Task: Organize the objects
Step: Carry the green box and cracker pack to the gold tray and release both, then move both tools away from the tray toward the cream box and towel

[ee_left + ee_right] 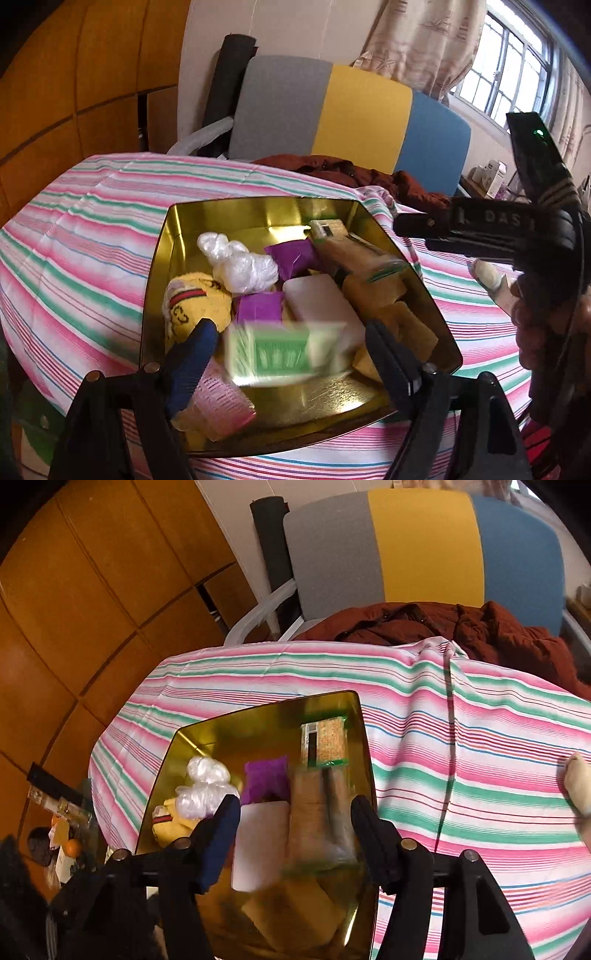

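A gold tin tray [157,273] [258,716] lies on the striped cloth. It holds a yellow sock [195,295], a white plastic bag [240,264], purple packets [291,256], a white block [317,299] and cracker packs [354,254]. My left gripper [290,328] is open over the tray's near side. A blurred green and white box [280,354] sits between its fingers, clear of both pads. My right gripper [295,805] hangs open over the tray's right side. Between its fingers is a blurred brown cracker pack [321,812], which neither pad presses. The same gripper [413,232] shows in the left wrist view.
A pink packet [225,406] lies in the tray's near left corner. A dark red jacket [443,627] is heaped on a grey, yellow and blue chair [424,542] behind the table. A fingertip [576,782] rests on the cloth at right. Wooden cabinets [74,590] stand to the left.
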A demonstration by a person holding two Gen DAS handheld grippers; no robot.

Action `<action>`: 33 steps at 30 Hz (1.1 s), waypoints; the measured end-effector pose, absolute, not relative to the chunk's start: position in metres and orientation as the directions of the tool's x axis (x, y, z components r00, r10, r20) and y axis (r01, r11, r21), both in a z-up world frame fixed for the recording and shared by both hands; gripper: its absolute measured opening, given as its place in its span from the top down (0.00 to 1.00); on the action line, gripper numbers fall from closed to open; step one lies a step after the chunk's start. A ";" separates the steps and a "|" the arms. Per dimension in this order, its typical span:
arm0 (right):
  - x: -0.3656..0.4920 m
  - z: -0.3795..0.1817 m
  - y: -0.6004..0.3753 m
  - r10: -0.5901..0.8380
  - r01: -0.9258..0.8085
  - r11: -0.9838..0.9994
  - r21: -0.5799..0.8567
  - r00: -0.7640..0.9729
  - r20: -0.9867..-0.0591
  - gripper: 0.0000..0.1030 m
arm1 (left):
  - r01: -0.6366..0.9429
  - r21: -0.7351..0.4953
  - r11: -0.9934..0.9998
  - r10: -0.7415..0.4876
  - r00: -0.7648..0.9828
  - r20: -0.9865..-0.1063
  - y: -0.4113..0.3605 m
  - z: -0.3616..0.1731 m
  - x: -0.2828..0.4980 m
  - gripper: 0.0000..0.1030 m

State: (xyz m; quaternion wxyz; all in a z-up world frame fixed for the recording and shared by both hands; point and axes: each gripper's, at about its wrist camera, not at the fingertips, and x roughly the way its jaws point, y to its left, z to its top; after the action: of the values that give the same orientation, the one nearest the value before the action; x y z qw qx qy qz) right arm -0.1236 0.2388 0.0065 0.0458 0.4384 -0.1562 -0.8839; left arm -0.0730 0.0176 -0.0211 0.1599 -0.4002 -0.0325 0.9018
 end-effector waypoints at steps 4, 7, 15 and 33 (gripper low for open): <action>-0.118 0.002 0.241 -0.225 -0.057 -0.945 0.323 -0.604 -0.765 0.38 | -0.244 -0.179 -0.953 0.296 -0.632 -0.716 0.015 -0.022 -0.072 0.18; -0.113 -0.003 0.243 -0.225 -0.066 -0.943 0.327 -0.597 -0.770 0.36 | -0.227 -0.162 -0.960 0.272 -0.640 -0.718 0.015 -0.020 -0.069 0.18; -0.089 -0.005 0.234 -0.189 -0.045 -0.961 0.272 -0.609 -0.770 0.30 | -0.195 -0.141 -0.971 0.236 -0.659 -0.714 0.013 -0.013 -0.059 0.18; -0.038 -0.002 0.219 0.008 -0.095 -0.992 0.080 -0.690 -0.724 0.19 | -0.181 -0.114 -0.977 0.210 -0.697 -0.686 0.026 -0.003 -0.038 0.18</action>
State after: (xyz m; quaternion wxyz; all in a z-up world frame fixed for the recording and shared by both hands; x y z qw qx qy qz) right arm -0.0376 0.2195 -0.0021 -0.0279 0.3929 -0.0555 -0.9175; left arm -0.0378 0.0257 -0.0035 0.1061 -0.3746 -0.0189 0.9209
